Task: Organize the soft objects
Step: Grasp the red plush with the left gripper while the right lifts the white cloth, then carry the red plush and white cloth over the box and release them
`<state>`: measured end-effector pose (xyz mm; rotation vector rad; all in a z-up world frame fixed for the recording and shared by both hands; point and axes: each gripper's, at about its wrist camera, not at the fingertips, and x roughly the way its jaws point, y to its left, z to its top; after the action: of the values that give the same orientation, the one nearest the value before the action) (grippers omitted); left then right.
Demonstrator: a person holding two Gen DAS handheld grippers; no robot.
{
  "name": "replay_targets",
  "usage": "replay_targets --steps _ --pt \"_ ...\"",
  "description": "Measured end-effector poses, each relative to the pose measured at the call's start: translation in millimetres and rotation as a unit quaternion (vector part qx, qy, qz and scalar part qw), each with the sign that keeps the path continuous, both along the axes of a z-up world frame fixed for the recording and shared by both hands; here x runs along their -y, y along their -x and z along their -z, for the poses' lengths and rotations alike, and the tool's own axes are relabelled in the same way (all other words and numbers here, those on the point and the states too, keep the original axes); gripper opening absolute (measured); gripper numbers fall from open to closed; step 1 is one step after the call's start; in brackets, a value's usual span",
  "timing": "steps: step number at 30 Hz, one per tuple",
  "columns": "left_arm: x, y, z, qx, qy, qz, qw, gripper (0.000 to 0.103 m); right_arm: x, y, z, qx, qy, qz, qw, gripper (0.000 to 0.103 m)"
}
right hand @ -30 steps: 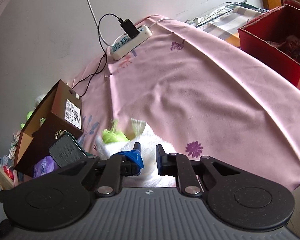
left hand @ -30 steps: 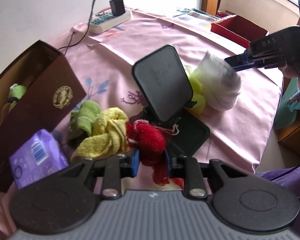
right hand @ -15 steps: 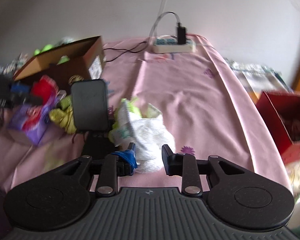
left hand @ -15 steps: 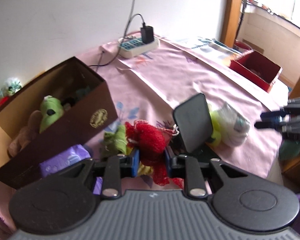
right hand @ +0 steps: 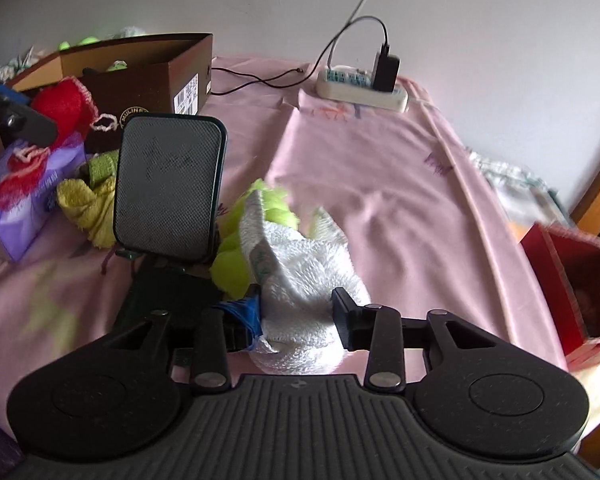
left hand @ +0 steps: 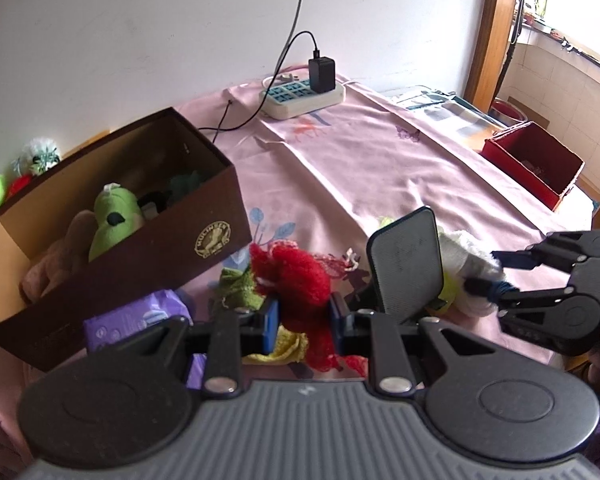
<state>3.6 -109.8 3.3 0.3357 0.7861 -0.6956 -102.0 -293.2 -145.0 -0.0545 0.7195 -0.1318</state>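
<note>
Left gripper (left hand: 303,318) is pinching a red knitted cloth (left hand: 296,276), brown box (left hand: 148,216) lying just left; right gripper (right hand: 298,312) jaws are opening around a white towel (right hand: 304,276).

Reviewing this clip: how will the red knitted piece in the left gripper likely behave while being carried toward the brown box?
The red knitted piece probably stays floppy: it sags below the left gripper. It looks light, bunching loosely. Its trailing loop may snag on the brown box.
</note>
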Motion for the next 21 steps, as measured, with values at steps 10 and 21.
replay_targets --steps 10,21 --pt "-6 -3 1 0.001 0.009 -0.016 0.9998 0.024 34 15 -24 0.061 -0.095 0.065 0.991 0.000" --pt "-4 -17 -15 0.017 0.029 -0.016 0.9993 0.024 57 4 -81 0.140 -0.158 0.068 0.975 0.000"
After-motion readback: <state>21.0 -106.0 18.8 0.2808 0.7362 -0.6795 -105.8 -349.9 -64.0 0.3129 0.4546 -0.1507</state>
